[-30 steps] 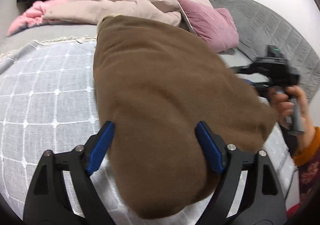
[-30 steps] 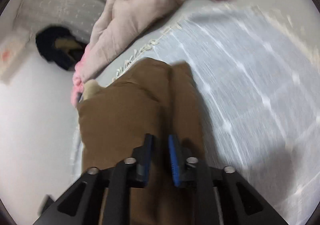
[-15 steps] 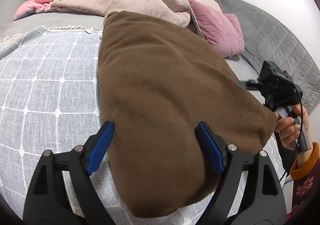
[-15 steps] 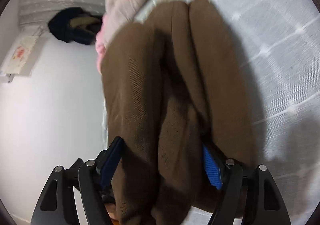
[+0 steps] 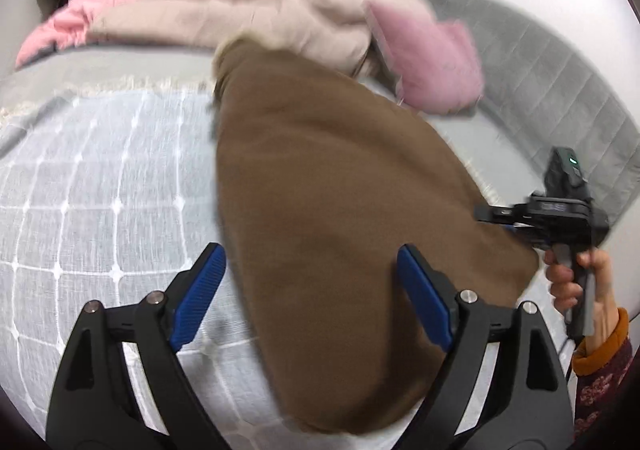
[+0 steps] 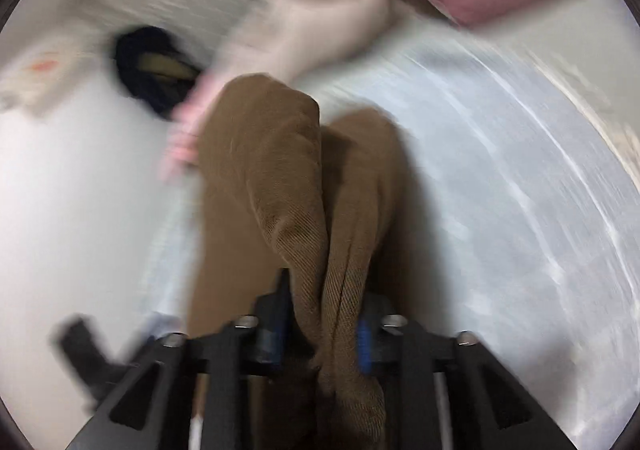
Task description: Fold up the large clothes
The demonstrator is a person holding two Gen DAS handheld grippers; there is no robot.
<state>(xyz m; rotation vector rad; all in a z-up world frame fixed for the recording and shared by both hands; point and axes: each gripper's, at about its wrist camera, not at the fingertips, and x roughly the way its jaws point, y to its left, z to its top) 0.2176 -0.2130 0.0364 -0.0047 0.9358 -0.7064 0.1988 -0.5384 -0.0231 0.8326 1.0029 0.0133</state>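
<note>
Brown garment (image 5: 340, 218) lies on the bed's white grid cover (image 5: 100, 210), long axis running from the near edge up toward the beige blanket (image 5: 256, 18) and pink pillow (image 5: 432, 62) at the far end. Garment's left edge is straight and free, with bare cover all along that side. Its right edge runs close to the bed's side, where the grey quilted headboard (image 5: 540, 98) curves round; less room there.

Left claw (image 5: 312, 298) spread wide, blue pads either side of the garment's near end, gripping nothing. Right claw (image 6: 320, 322) pinching a bunched fold of the brown garment (image 6: 288, 190), pads pressed onto the cloth; in the left view it sits at the garment's right corner, held by the right hand (image 5: 580, 282).

Versus half a second ago: right claw was spread around the fabric, now clamped on it. Left claw unchanged, same spread. Both views heavily motion-blurred now.
</note>
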